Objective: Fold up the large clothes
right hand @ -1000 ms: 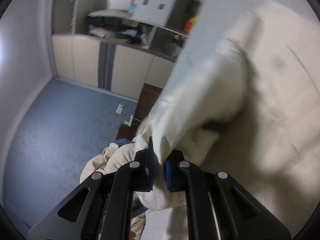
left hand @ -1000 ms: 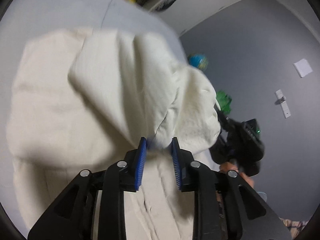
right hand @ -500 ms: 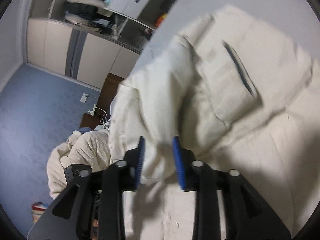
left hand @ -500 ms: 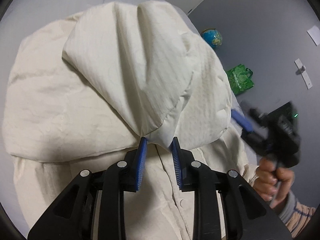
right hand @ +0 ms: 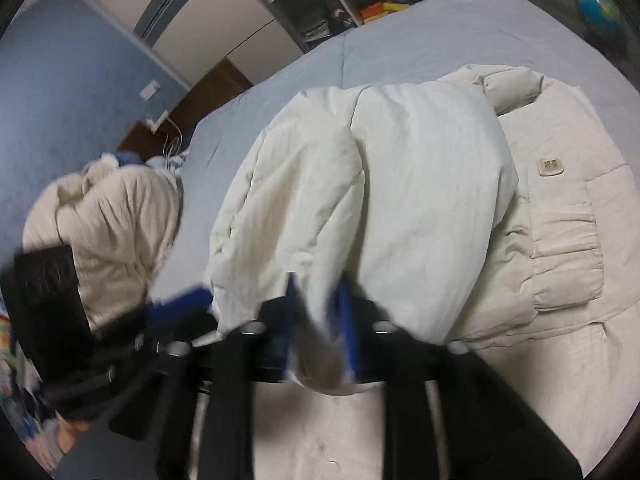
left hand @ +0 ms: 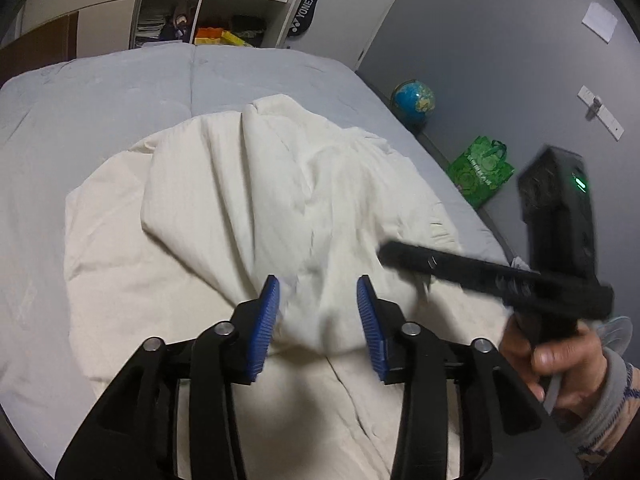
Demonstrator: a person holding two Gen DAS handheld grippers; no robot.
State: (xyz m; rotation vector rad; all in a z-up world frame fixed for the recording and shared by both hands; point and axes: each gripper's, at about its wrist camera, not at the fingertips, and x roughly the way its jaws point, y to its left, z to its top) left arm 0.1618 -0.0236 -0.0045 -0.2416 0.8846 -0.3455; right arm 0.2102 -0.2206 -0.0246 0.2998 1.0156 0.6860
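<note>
A large cream padded jacket (left hand: 224, 208) lies on the grey bed (left hand: 120, 84), its sleeves folded over its middle. My left gripper (left hand: 318, 320) is open just above the folded sleeve end, fabric showing between the blue pads without being pinched. My right gripper (right hand: 320, 320) is blurred; its blue pads stand apart around the other sleeve's (right hand: 400, 184) end. It also shows in the left wrist view (left hand: 500, 276), held by a hand at right. A chest patch (right hand: 551, 166) and a pocket flap (right hand: 568, 252) show on the jacket.
A second cream garment (right hand: 112, 232) lies bunched at the bed's left side. A globe (left hand: 413, 98) and a green bag (left hand: 480, 170) stand on the floor by the grey wall. Shelves and cupboards (left hand: 224, 4) stand behind the bed.
Both grippers lowered the sleeves onto the jacket and opened. The left let go in the last half second; the right opened earlier and has swung sideways.
</note>
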